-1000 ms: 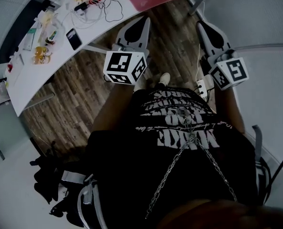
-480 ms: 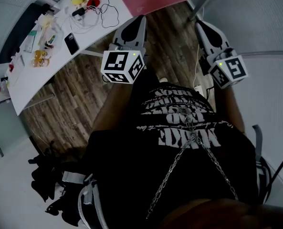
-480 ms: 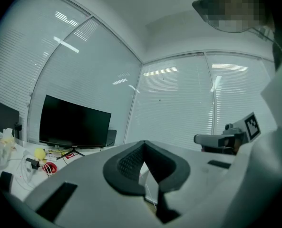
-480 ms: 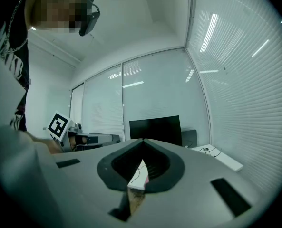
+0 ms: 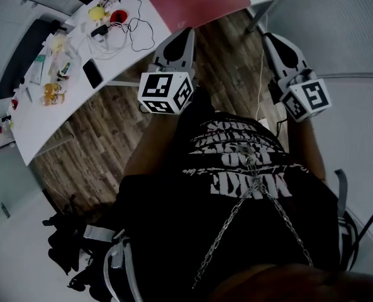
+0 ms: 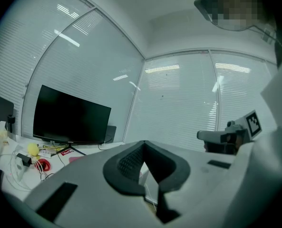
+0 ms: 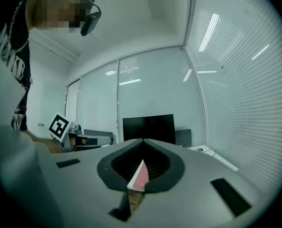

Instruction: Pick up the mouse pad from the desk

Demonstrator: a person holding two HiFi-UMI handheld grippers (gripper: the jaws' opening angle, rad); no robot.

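A wood floor (image 5: 104, 137) is running beneath one white desk (image 5: 41, 118), which is carrying one black monitor (image 6: 69, 118). One red mouse pad (image 5: 195, 2) is lying flat on the desk, near its corner. Two grippers are hovering level by the desk's near edge, clear of the pad. The left gripper (image 5: 187, 33) and the right gripper (image 5: 269, 38) are both showing jaws pressed together, gripping nothing. One dark phone (image 5: 92, 73) is resting beside tangled white cables (image 5: 133, 33).
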